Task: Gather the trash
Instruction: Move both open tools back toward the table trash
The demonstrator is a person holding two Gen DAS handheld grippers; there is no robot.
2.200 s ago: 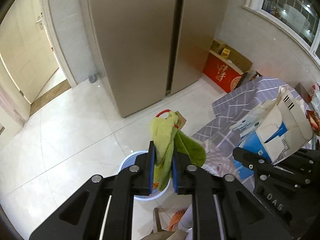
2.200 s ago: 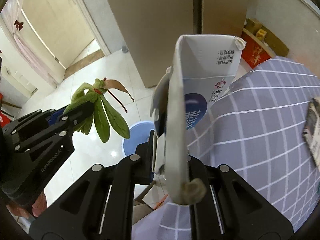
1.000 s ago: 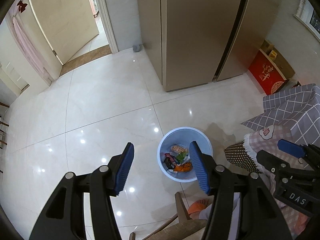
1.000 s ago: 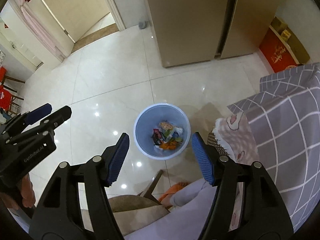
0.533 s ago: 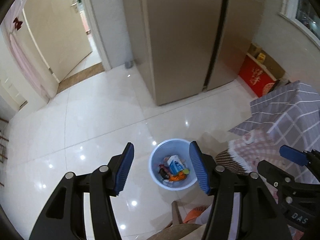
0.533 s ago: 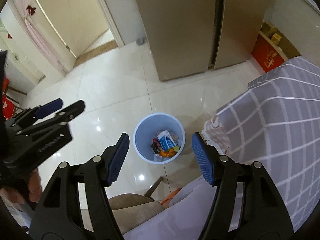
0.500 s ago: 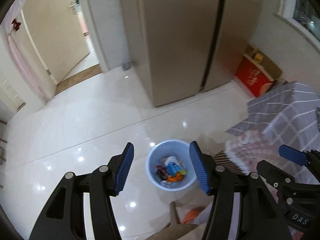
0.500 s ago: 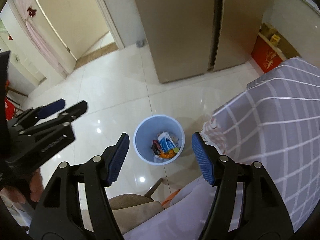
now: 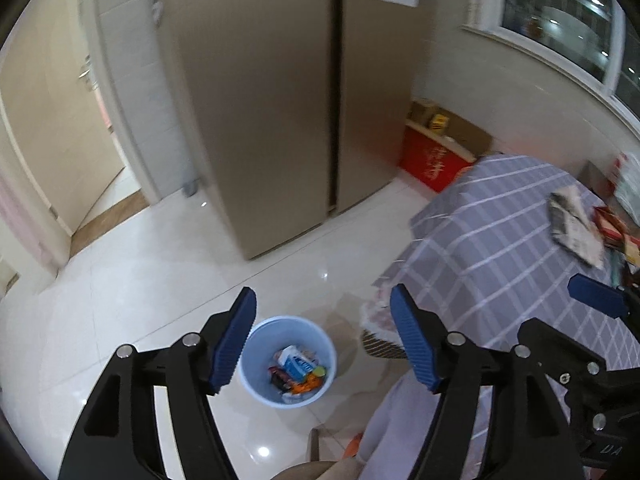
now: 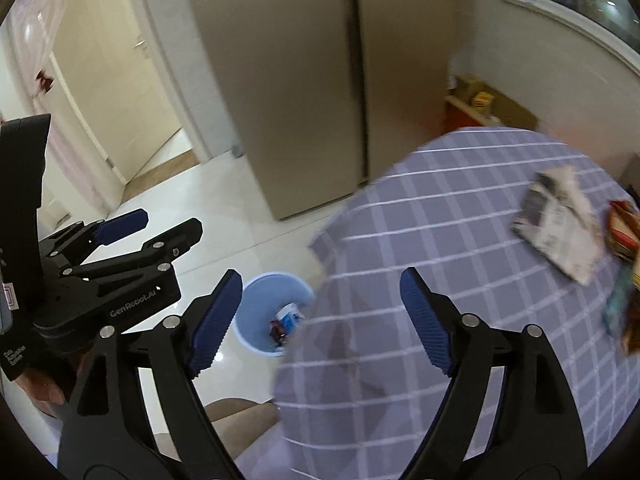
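A light blue trash bin stands on the white tiled floor beside the table, with several wrappers and a white-blue carton inside; it also shows in the right wrist view, partly hidden by the table edge. My left gripper is open and empty, high above the bin. My right gripper is open and empty above the table's edge. A crumpled black-and-white wrapper lies on the grey checked tablecloth; it also shows in the left wrist view. Colourful packets lie at the right edge.
A tall beige fridge stands behind the bin. A red box with cardboard boxes on it sits by the wall. An open doorway is at the left. A brown chair seat is below the grippers.
Both grippers, open and empty since dropping the green leaves and the carton into the bin, have swung up and right. The tabletop with the wrapper has come into view.
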